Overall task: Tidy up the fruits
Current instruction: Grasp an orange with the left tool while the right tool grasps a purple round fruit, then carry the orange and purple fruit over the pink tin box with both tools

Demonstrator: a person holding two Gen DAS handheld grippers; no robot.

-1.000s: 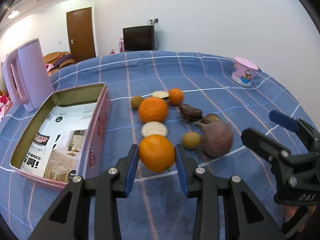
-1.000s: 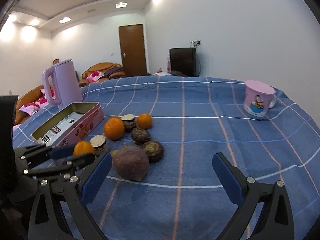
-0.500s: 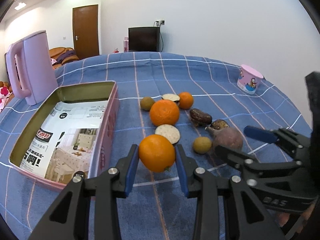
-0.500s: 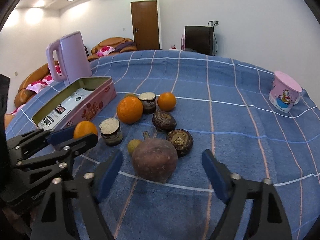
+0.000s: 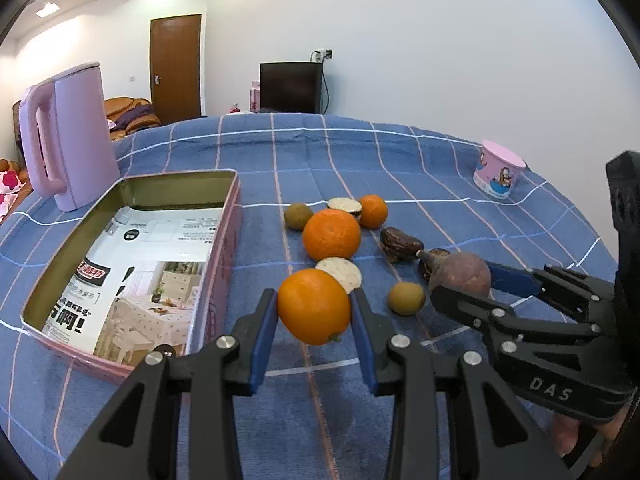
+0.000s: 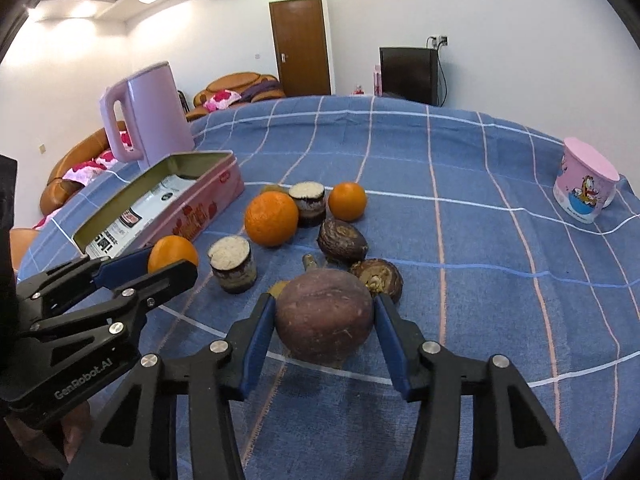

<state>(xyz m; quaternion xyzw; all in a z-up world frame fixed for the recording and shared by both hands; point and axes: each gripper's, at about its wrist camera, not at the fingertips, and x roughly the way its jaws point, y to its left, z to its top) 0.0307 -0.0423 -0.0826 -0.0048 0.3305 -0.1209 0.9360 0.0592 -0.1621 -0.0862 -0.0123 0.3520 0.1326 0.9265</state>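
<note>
Left tongs (image 5: 314,312) grip orange (image 5: 314,306); tin (image 5: 224,200) holds only leaflet (image 5: 132,276)

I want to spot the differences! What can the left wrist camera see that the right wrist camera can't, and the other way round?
Only the left wrist view shows the tin's whole inside, lined with a printed leaflet, and the round brown-green fruit clearly.

Only the right wrist view shows the sides of the two cut dark-skinned pieces and the brown fruit's broken top.

Both show the left gripper shut on an orange, the right gripper closing around the purple-brown fruit, the pink kettle and pink cup.
</note>
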